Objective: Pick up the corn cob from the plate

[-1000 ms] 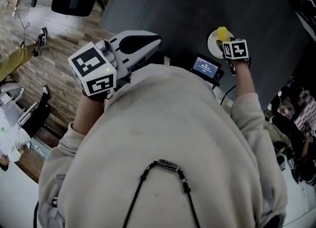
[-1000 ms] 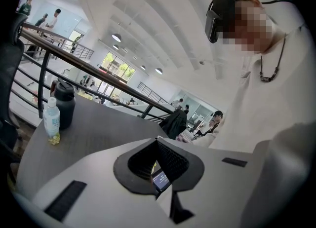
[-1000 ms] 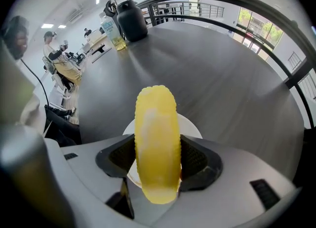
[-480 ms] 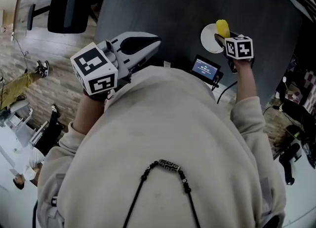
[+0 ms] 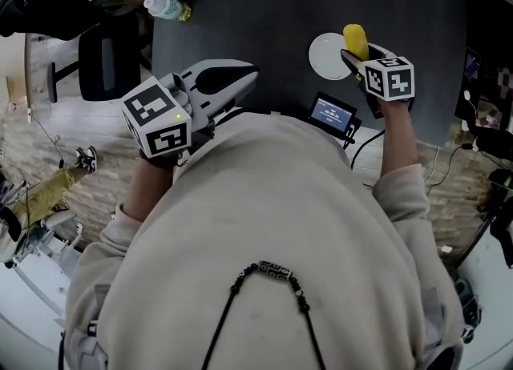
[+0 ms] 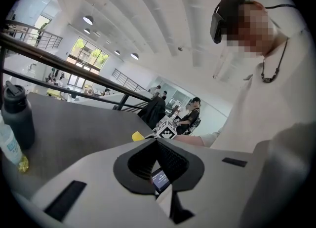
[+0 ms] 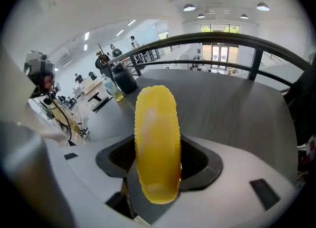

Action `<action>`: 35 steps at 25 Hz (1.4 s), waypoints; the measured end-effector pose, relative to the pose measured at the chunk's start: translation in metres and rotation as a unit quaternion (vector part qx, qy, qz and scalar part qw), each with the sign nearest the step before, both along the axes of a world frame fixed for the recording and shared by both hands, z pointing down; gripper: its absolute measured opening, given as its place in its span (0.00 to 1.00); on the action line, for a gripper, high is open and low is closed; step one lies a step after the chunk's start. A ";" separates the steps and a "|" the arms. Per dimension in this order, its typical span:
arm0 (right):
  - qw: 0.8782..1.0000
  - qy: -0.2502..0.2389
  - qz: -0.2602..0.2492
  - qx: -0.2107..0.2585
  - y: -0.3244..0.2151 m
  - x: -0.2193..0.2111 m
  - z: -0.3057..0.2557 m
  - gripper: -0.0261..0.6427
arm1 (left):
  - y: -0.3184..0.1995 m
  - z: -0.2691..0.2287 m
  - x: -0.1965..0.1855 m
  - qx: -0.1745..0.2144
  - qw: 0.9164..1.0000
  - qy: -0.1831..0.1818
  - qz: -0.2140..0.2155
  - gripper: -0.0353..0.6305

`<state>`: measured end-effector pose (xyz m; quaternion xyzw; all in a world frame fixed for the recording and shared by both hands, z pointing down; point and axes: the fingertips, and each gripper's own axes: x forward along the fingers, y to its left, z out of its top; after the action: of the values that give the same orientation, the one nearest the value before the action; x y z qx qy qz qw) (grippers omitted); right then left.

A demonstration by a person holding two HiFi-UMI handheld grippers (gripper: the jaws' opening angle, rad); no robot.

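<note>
The yellow corn cob [image 7: 155, 143] stands upright between the jaws of my right gripper [image 7: 157, 172], which is shut on it. From the head view the corn cob [image 5: 354, 40] is lifted just right of the white plate [image 5: 325, 54] on the dark table, held by the right gripper [image 5: 357, 56]. My left gripper [image 5: 232, 80] hovers at the table's near edge, far left of the plate, shut with nothing in it. In the left gripper view its jaws meet at the tip [image 6: 157, 142], and the corn cob [image 6: 138, 135] shows far off.
A small screen device [image 5: 333, 111] with a cable lies at the table's near edge by the right gripper. A plastic bottle [image 5: 164, 8] and a dark flask [image 6: 17, 116] stand at the table's far left. An office chair [image 5: 104, 56] is beside the table.
The right gripper has lifted the corn cob off the plate; the plate now lies bare to its left. The head view has swung, and the left gripper has stayed put.
</note>
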<state>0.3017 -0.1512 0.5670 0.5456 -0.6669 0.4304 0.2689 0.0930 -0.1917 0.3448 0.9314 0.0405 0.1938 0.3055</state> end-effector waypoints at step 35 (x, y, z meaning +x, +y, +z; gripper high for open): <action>0.953 -0.117 0.059 0.273 0.009 -0.027 -0.256 0.43 | -0.011 -0.057 0.051 0.049 0.990 0.115 0.057 0.05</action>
<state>0.2747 -0.1419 0.3114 0.5825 -0.7525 0.3072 0.0042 0.1436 -0.2025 0.2877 0.9574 0.1192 0.1039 0.2415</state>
